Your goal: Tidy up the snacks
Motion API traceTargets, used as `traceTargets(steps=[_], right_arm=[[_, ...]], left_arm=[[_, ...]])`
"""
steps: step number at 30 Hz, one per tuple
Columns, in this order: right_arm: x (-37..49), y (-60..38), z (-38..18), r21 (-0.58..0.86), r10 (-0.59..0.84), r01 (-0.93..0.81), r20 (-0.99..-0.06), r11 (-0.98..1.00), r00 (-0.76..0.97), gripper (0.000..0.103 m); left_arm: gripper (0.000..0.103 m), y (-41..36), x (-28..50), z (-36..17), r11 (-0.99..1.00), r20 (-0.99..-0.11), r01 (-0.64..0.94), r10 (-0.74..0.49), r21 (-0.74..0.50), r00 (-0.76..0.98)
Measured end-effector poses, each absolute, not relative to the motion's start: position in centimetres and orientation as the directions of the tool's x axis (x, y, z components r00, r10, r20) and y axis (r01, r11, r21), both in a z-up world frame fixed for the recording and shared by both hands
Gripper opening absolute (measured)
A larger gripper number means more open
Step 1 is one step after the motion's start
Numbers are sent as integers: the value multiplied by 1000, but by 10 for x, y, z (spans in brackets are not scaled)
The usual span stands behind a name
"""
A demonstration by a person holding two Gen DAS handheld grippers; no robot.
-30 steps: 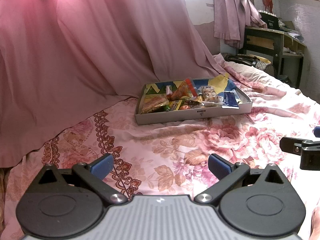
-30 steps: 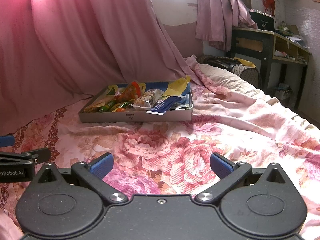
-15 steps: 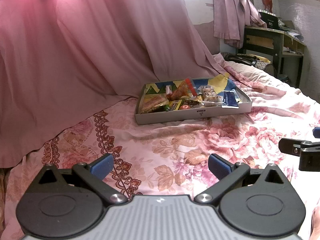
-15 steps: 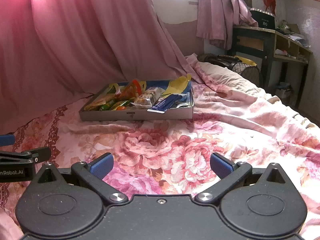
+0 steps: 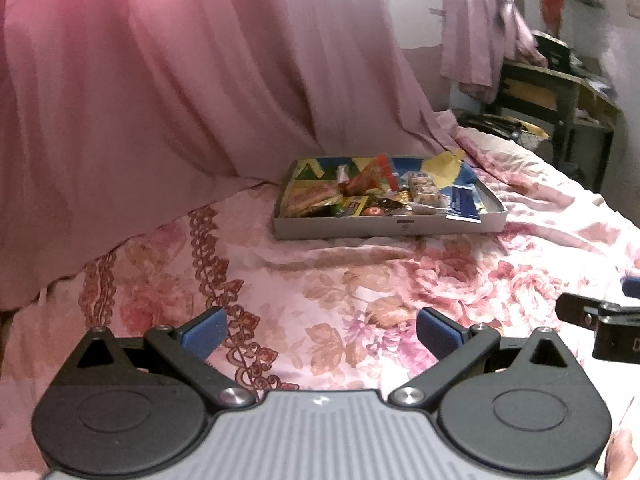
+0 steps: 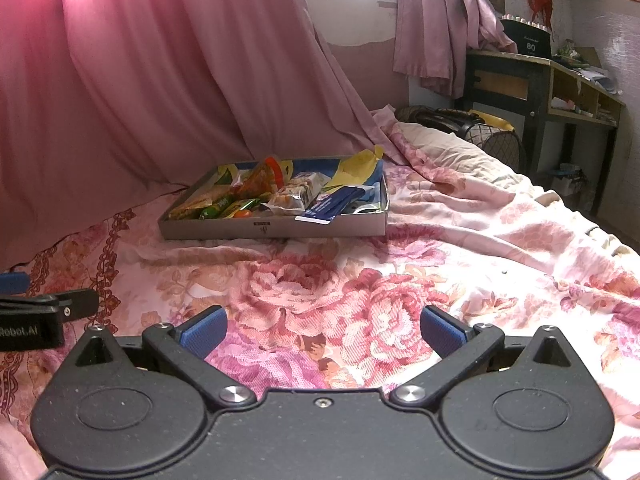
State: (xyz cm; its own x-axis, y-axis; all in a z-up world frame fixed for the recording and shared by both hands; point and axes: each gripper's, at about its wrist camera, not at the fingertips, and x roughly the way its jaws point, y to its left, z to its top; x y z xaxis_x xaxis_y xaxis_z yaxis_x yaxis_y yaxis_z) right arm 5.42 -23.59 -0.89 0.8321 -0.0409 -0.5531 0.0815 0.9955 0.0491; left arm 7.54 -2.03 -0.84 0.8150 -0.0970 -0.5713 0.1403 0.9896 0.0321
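Two hand-held grippers are hovering low over a flowered bedspread (image 6: 360, 280), both with jaws spread wide and nothing between them. The left gripper (image 5: 318, 332) and the right gripper (image 6: 322, 330) are pointing toward a shallow tray (image 6: 276, 230) lying well ahead on the bed, against a pink curtain (image 5: 180, 100). The snacks (image 6: 256, 194) are sitting jumbled inside it: an orange packet propped up, green wrappers to the left, a clear pack of biscuits in the middle and a blue packet (image 6: 340, 206) leaning over the front rim. Whether sorting is under way or finishing is unclear; any further handling is calling for a reach forward to the tray.
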Motion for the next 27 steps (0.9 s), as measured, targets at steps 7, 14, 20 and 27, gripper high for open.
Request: traceTargets(steps=[7, 14, 20, 27], right_arm=[[54, -236, -9, 49, -41, 82, -554, 995, 832, 102], [55, -235, -10, 48, -41, 81, -556, 996, 831, 102], [55, -235, -10, 48, -40, 81, -556, 996, 830, 102], [56, -235, -9, 47, -41, 81, -558, 996, 829, 102]], left_arm=[[103, -14, 80, -9, 991, -587, 131, -110, -7, 802], [103, -14, 79, -9, 991, -586, 132, -110, -6, 803], [103, -14, 79, -9, 991, -587, 131, -109, -5, 803], [103, -15, 78, -9, 991, -586, 133, -111, -6, 803]])
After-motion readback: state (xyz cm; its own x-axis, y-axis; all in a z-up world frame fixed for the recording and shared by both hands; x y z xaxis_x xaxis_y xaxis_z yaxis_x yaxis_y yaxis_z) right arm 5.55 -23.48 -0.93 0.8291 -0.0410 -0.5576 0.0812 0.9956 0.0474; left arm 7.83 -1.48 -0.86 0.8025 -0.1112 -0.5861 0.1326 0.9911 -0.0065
